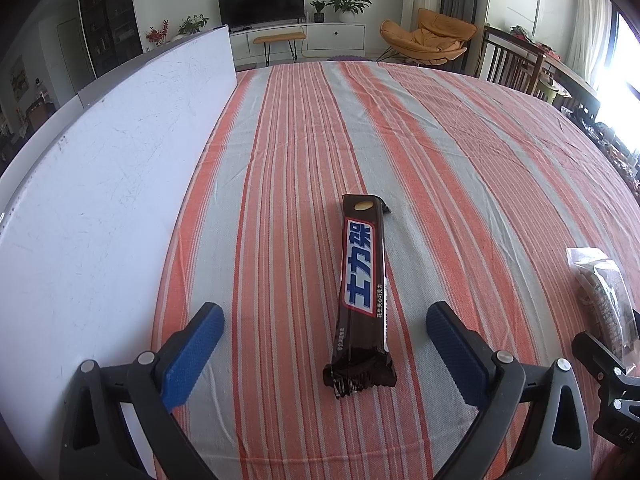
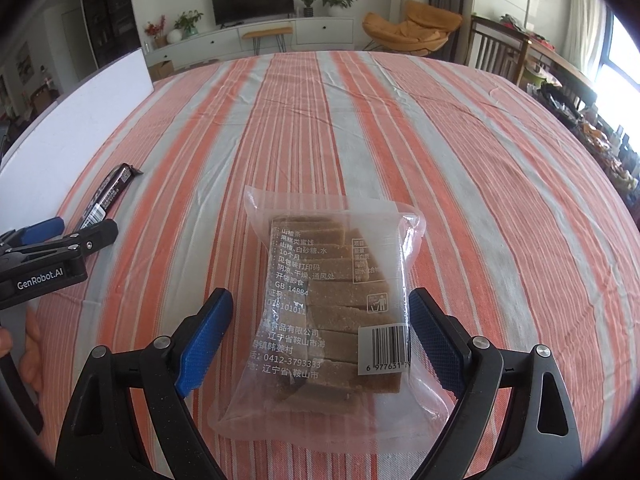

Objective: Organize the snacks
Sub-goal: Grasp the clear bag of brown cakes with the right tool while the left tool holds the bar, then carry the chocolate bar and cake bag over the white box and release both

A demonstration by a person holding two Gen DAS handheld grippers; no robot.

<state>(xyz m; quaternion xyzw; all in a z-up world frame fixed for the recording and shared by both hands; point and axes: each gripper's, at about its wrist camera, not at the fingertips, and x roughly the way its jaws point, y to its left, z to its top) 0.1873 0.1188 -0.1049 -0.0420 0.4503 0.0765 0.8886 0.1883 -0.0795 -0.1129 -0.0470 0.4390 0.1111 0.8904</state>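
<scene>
A brown chocolate bar (image 1: 362, 280) with a blue and white label lies lengthwise on the striped tablecloth (image 1: 460, 160). My left gripper (image 1: 324, 312) stands open around its near end, blue pads (image 1: 196, 344) well clear of the wrapper. A clear packet of brown snack slices (image 2: 332, 312) lies flat in front of my right gripper (image 2: 320, 298). That gripper is open, with the packet between its fingers and a gap on the left side. The right wrist view also catches the chocolate bar (image 2: 108, 194) and the left gripper (image 2: 80, 236) at far left.
A white board (image 1: 100, 200) lies along the table's left side. The clear packet (image 1: 604, 292) and part of the right gripper show at the left wrist view's right edge. A hand (image 2: 32, 344) shows at lower left. Chairs and a TV stand lie beyond the table.
</scene>
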